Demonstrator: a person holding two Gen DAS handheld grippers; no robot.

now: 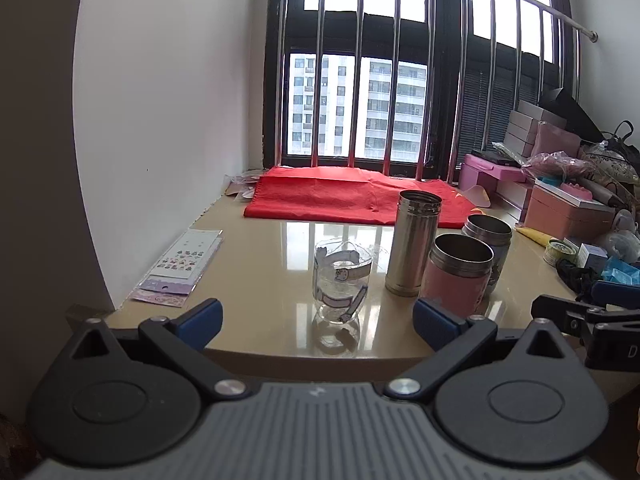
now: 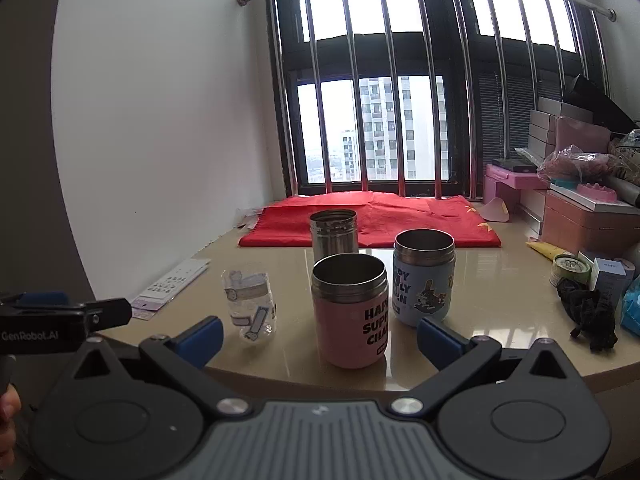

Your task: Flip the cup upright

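Both grippers gape apart, glass cup (image 1: 341, 280) upright ahead of left gripper (image 1: 318, 322).

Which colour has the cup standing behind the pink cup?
Light blue cup with a cartoon rabbit and dark lettering; the right wrist view shows it best.

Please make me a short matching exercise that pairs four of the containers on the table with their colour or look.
Things:
1. Glass cup
2. Tall flask
3. Front wide jar
4. Rear wide jar

Descriptions:
A. Pink sleeve with black lettering
B. Plain bare steel
C. Clear, with cartoon stickers
D. Light blue sleeve with a rabbit picture

Pairs: 1-C, 2-B, 3-A, 4-D
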